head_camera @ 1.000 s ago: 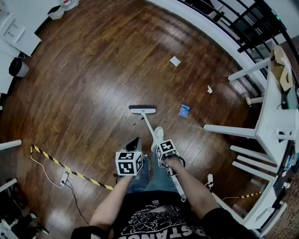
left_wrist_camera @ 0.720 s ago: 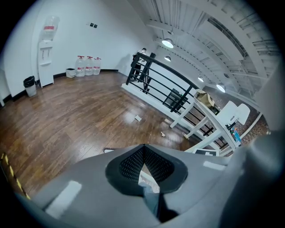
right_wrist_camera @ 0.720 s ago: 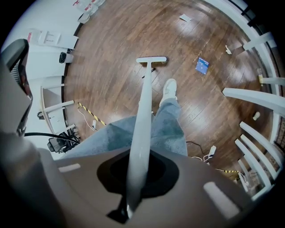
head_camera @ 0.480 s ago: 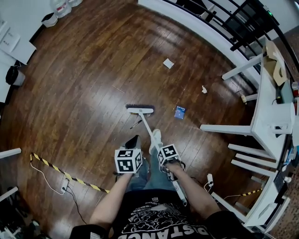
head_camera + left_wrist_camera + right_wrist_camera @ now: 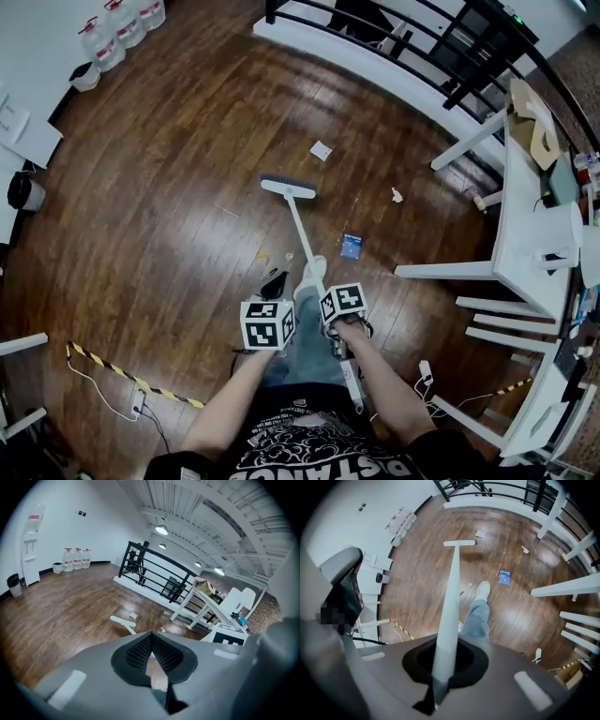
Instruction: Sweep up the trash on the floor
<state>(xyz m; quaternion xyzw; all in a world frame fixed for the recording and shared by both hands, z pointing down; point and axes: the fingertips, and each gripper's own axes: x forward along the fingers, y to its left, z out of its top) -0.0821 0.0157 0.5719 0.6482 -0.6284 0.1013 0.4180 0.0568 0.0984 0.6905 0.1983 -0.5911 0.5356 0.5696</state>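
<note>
The left tongs (image 5: 151, 637) were closed, their tips touching with nothing seen between them. The right tongs (image 5: 443, 665) gripped the white handle of the broom (image 5: 298, 225). Its head rested on the wood floor (image 5: 169, 187) near a white paper scrap (image 5: 322, 150), with a blue packet (image 5: 351, 246) and a crumpled white bit (image 5: 397, 195) farther right.

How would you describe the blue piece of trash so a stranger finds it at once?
Start at the white table at the head view's right. On the wood floor left of it lies a flat packet. It alone is blue; the paper square and crumpled scrap nearby are white.
</note>
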